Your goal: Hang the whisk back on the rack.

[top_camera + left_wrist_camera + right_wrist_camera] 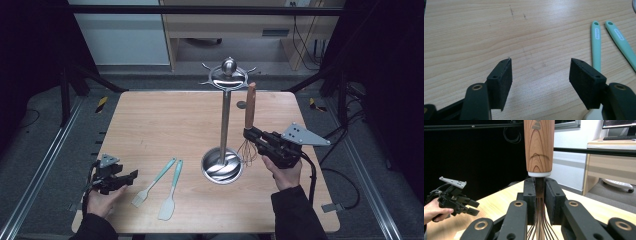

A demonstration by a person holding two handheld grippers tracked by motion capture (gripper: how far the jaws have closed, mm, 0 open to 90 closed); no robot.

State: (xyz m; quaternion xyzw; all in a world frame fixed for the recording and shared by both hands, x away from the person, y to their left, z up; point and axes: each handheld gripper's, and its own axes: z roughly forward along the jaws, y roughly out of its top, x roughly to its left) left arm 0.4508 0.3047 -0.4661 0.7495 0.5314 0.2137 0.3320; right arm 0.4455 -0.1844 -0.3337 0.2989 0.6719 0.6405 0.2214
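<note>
High view, left to right: we hold the left gripper [131, 175] low over the table [150, 115] at its near-left corner, jaws apart, nothing between them. Just right of it lie two mint spatulas [165, 187]. Next comes the steel utensil stand [223, 165], with its hook ring at the top. Our right gripper [248, 134] has its jaws clamped on the whisk [249, 107] at the neck, wooden handle upright, wires hanging beside the stand's base.
</note>
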